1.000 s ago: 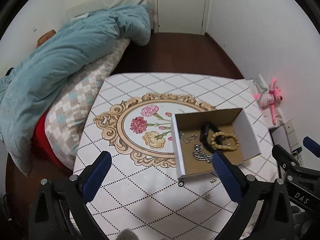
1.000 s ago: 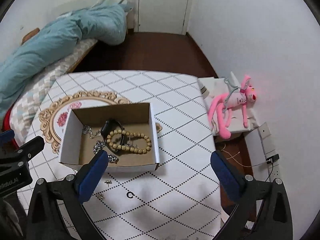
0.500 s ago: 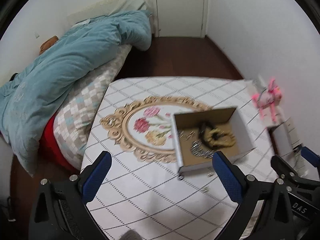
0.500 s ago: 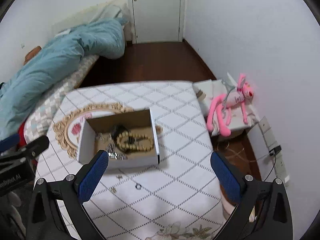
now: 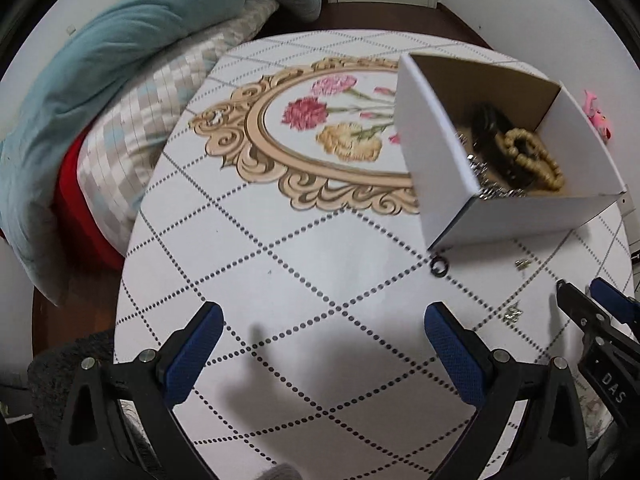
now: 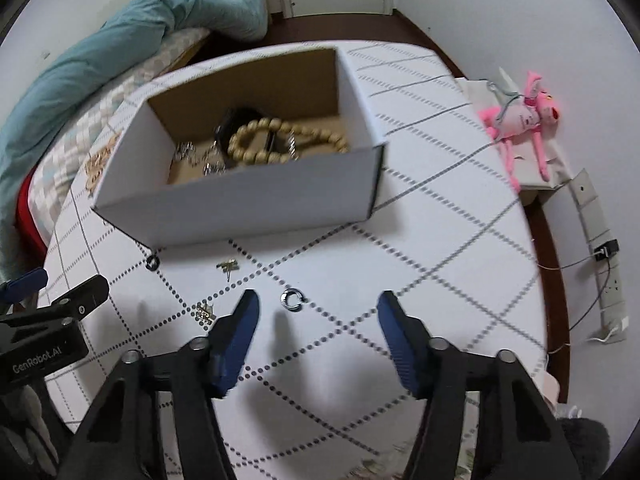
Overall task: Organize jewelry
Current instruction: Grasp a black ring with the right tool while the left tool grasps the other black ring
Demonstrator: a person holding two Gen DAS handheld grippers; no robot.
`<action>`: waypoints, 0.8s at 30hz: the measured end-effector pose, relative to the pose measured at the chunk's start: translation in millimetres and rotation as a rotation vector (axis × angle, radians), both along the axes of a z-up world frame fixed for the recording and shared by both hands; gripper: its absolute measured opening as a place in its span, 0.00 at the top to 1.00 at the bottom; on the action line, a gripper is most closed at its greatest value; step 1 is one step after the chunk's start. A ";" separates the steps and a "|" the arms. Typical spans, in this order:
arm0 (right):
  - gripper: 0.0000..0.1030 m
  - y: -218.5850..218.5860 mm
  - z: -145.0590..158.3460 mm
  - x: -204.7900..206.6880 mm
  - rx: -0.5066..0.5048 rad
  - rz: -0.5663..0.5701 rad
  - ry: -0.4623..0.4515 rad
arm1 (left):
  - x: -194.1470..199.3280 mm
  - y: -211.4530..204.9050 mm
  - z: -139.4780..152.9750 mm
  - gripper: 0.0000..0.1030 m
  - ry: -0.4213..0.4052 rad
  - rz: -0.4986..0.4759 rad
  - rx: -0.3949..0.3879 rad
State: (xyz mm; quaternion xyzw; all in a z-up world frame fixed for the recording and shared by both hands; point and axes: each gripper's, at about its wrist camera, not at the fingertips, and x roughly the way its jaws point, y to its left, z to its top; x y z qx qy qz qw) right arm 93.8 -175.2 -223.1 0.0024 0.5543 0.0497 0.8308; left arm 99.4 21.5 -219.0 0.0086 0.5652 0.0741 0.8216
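A white cardboard box (image 6: 236,200) with a plain brown inside sits on the table (image 6: 420,240), whose smooth white cover carries a dotted diamond grid and a gilt-scrolled oval of printed carnations. Inside the box lie one bracelet (image 6: 280,140) of round tan wooden beads, one black band (image 6: 236,118) and some tangled silvery chain (image 6: 188,152); how many chains, the blur hides.

Four small pieces lie loose on the cover just in front of the box: one shiny silver C-shaped ring (image 6: 293,300), one dark ring (image 6: 152,263) at the box's near corner, and two small gold-coloured bits (image 6: 228,266) (image 6: 205,312), too small to make out.

The right gripper (image 6: 318,320) hangs low over the table, its blue-padded fingers spread, the silver ring lying just ahead between them, untouched. The left gripper (image 5: 320,332) is also spread wide over bare cover, holding nothing.

Beyond are one teal quilt (image 5: 140,40), a checked pillow (image 5: 160,108) and one pink plush toy (image 6: 520,116).
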 end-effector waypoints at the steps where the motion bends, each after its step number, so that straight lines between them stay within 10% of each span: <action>1: 0.51 2.7 -4.8 -0.3 -0.002 0.004 0.004 | -0.4 0.1 -2.5 0.00 0.002 0.000 -0.003; 7: 0.87 10.6 -8.4 -1.6 -0.053 0.012 -0.041 | 3.1 -11.6 -8.1 0.01 -0.006 -0.033 -0.013; 14: 0.87 -2.1 -4.7 -0.6 -0.013 -0.019 -0.029 | 9.3 -38.7 -9.8 0.07 -0.046 -0.106 -0.004; 24: 0.87 -20.0 6.5 -1.1 -0.006 -0.067 -0.042 | 16.4 -60.0 -9.7 0.70 -0.080 -0.167 0.003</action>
